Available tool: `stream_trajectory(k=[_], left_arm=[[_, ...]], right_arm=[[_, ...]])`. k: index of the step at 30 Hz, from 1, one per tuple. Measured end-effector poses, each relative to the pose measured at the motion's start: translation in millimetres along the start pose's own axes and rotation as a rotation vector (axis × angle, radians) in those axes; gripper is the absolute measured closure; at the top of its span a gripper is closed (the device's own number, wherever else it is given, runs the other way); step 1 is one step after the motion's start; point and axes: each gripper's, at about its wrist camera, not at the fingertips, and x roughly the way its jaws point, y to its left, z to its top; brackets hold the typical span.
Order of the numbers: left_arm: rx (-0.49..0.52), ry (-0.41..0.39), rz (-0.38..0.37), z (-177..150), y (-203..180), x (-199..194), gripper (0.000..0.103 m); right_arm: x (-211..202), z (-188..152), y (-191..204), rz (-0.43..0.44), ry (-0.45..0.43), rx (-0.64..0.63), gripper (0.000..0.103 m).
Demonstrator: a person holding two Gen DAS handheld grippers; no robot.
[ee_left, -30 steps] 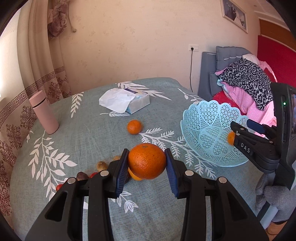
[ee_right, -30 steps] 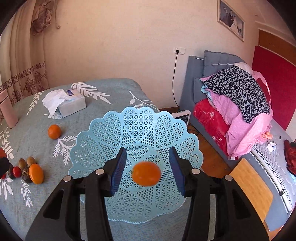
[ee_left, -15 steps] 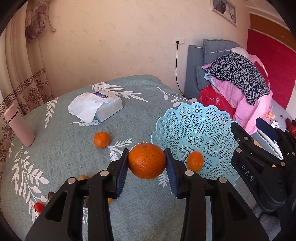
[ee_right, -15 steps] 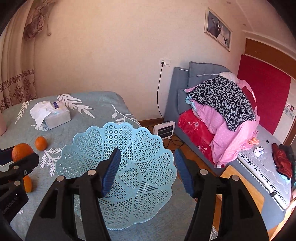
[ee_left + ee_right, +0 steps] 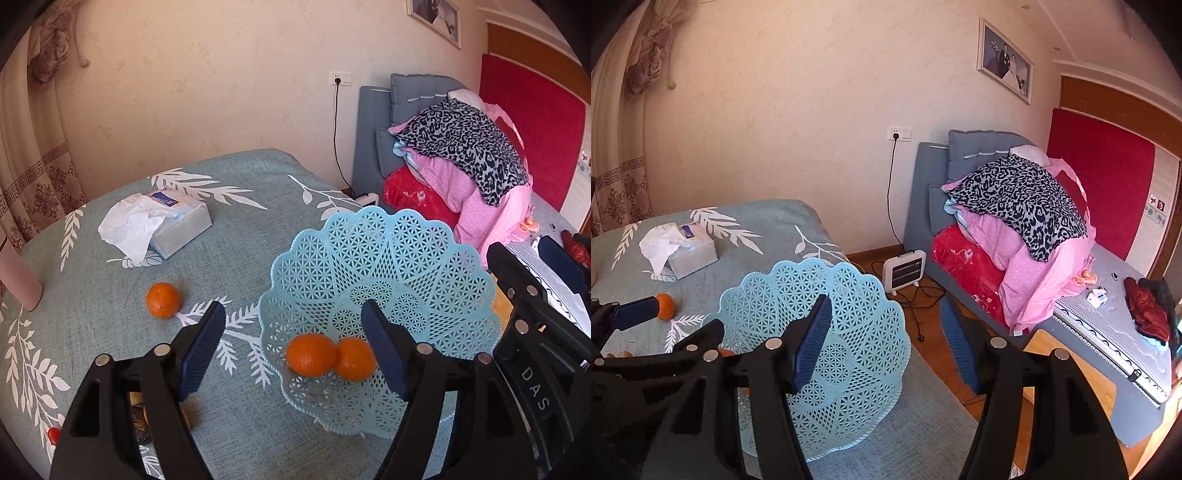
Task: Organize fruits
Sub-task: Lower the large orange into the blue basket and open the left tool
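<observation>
- Presently: two oranges [image 5: 312, 355] lie in the blue lattice basket [image 5: 417, 258], touching each other, low on the side nearest the left gripper.
- Left gripper [image 5: 293, 347]: its jaws have just been opening and now stand wide apart above the near rim of the basket. Nothing is between the pads; the nearer orange sits in the basket below the gap, not touched by either pad.
- Right gripper [image 5: 882, 341]: jaws apart, nothing held. It hangs past the basket's far side, toward the table's edge by the bed.
- Basket position: near the table's edge that faces the bed [image 5: 1108, 332], tilted so its open side faces the left gripper.
- Done, as judged from the layout: two oranges delivered.
- Left, as judged: one loose orange [image 5: 163, 300] on the tablecloth [image 5: 240, 236], mid-table, between the tissue box [image 5: 177, 227] and the basket, well apart from both.
- Also left: a cluster of small fruits at the near-left edge of the table, mostly hidden behind the left gripper's finger. A brown one [image 5: 139, 424] and a small red one [image 5: 54, 435] show; the full count cannot be told.
- Count: oranges, three in view (two in, one out). Baskets, one. Tissue boxes, one. Pink bottle [image 5: 16, 280], one, at the left edge of the table, partly cut off.
- Judgement: roughly the early-to-middle part of the job; the loose orange looks the easiest next pick.
</observation>
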Motion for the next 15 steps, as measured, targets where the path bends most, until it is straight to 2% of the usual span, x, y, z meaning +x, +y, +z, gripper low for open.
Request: stream_trajectory(k=[3, 6, 8, 15], left_arm=[[-0.008, 0.003, 0.012, -1, 5, -1, 0.021], [-0.025, -0.001, 0.034, -4, 12, -6, 0.018], [-0.029, -0.008, 0.049, -6, 16, -10, 0.015], [-0.019, -0.043, 0.122, -16, 28, -28, 0.013]], right_arm=[[-6, 2, -4, 0.010, -0.015, 0.017, 0.039], [-17, 5, -5, 0.026, -0.042, 0.032, 0.028], [-24, 8, -4, 0.035, -0.059, 0.031, 0.027], [-41, 9, 7, 0.105, -0.069, 0.015, 0.025]])
